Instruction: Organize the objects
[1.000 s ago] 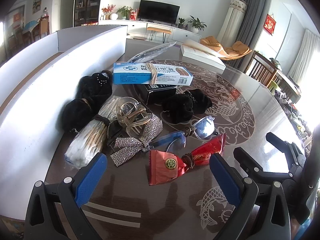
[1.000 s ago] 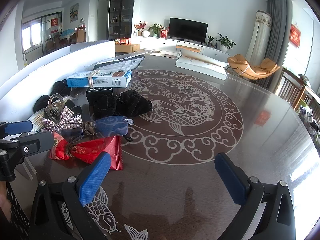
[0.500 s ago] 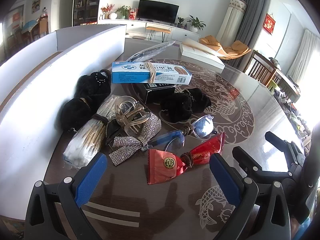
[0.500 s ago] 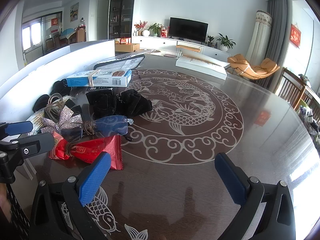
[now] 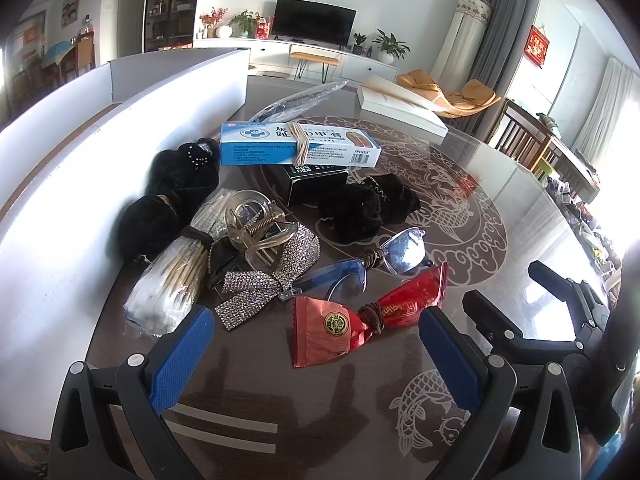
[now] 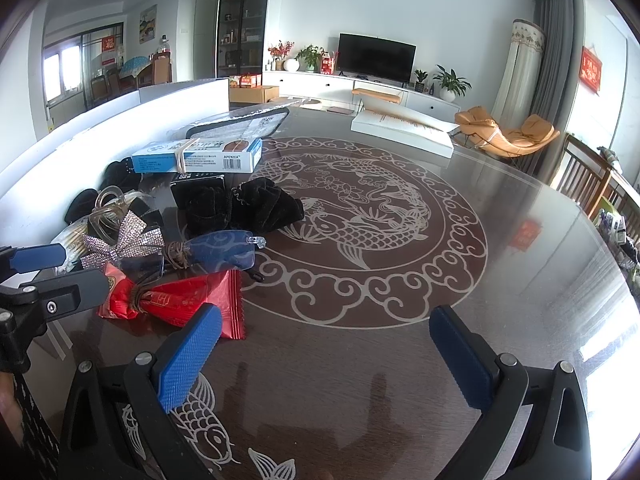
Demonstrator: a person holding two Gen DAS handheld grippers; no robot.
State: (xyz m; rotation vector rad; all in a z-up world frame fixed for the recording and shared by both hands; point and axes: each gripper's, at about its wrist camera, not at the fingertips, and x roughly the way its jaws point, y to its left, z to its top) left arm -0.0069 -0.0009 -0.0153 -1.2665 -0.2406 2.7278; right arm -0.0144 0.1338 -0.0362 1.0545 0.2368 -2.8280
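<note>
A heap of small items lies on the dark round table. Nearest my left gripper is a red foil packet tied with a brown hair band. Behind it lie blue glasses, a rhinestone bow, a clear claw clip, a bag of cotton swabs, black scrunchies, a black box and a blue and white box. The left gripper is open and holds nothing. My right gripper is open too, over bare table right of the red packet.
A large white open cardboard box stands along the left of the heap. A flat white box and a clear plastic bag lie farther back. The table's patterned centre is bare. The right gripper's fingers show at the right of the left wrist view.
The left wrist view has crept slightly forward and down toward the heap. The right gripper has not moved. Both stay open.
</note>
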